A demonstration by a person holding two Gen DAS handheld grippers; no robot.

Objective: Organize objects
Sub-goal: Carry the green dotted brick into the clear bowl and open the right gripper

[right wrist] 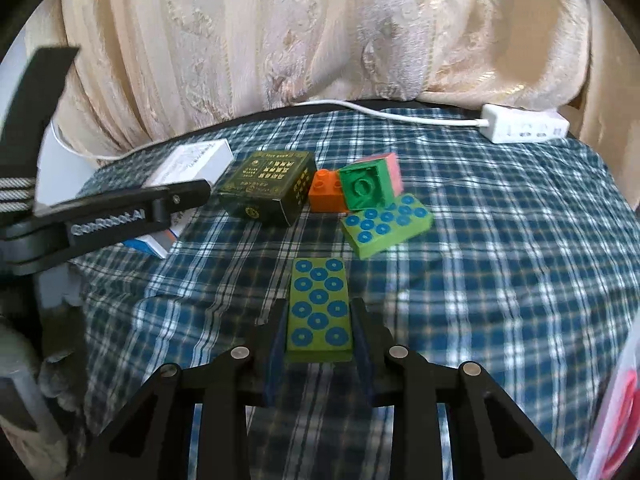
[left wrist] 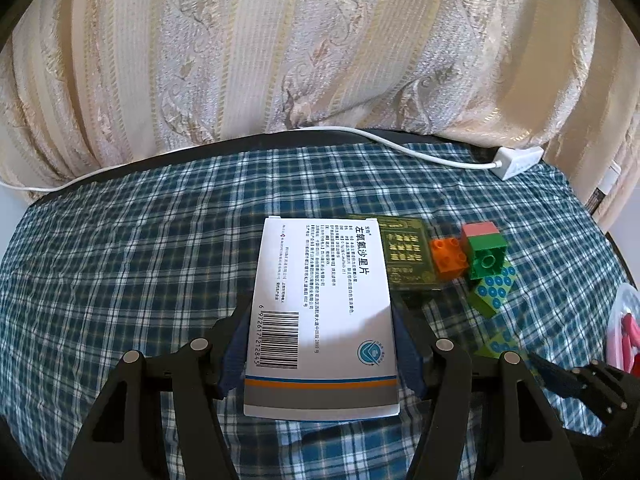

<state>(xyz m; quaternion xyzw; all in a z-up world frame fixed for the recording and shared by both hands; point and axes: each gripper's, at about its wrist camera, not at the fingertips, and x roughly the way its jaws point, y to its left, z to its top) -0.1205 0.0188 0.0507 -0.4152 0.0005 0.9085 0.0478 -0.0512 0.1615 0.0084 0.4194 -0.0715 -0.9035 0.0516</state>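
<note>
Fingers of your left gripper [left wrist: 322, 312] clamp the white cardboard medicine box [left wrist: 323, 312]; your right gripper [right wrist: 319, 312] clamps the green blue-dotted plastic brick [right wrist: 319, 310], dark green box [right wrist: 270, 186] at eleven o'clock.

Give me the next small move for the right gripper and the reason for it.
Probably carry the held green block forward and set it beside the other green dotted block. The right gripper already clamps it between its fingers, and the toy bricks sit grouped ahead on the plaid cloth.
</note>
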